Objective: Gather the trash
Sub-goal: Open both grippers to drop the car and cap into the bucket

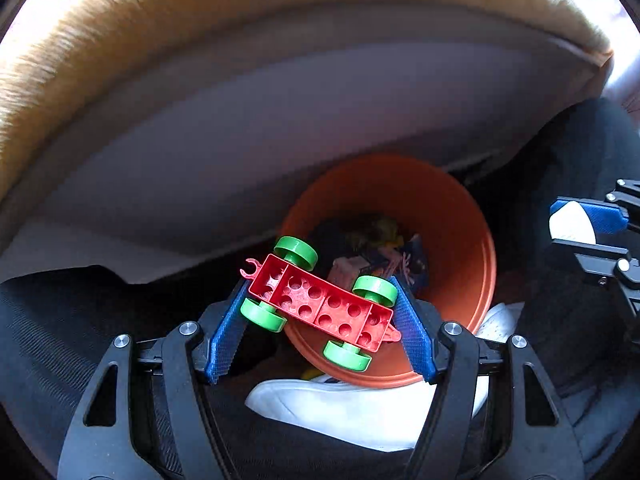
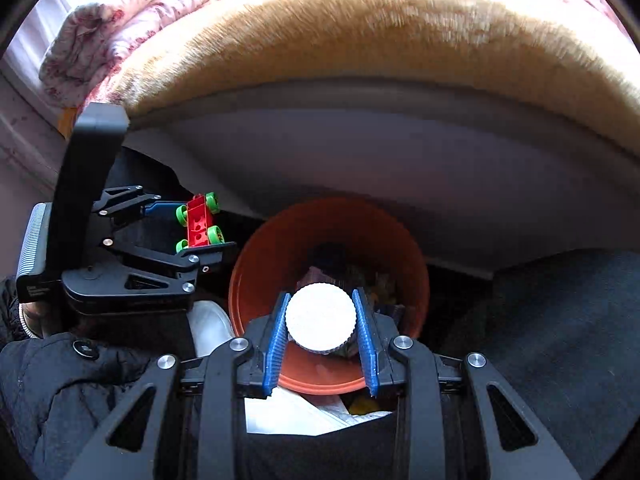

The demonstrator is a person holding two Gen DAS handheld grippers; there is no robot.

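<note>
Nearest the lens, the left gripper (image 1: 320, 300) is clamped on a red toy car (image 1: 320, 304) with green wheels, pads pressing its two ends, the car skewed between them. The right gripper (image 2: 322, 316) is closed on a white ribbed cap (image 2: 320, 318), pinched at its sides. Both hang just above the orange bucket (image 1: 464, 216), which already has trash in it, wrappers and something dark, hard to make out in the shadow.

What could go wrong: the car sits over the bucket's near-left rim rather than the middle, so letting go here could bounce it off the lip and onto the floor. Its tilted hold looks like it could twist loose early too. The cap is better centred, though a light round thing can roll off the pile.

Room is tight. A white shoe (image 1: 360, 408) sits right under the near rim, dark clothing on both sides. Behind the bucket a pale wall-like surface (image 1: 240, 140) rises close, with a tan furry edge (image 1: 200, 12) overhanging, so there's no space beyond. The two grippers are near each other, and dropping both at once risks a knock.
</note>
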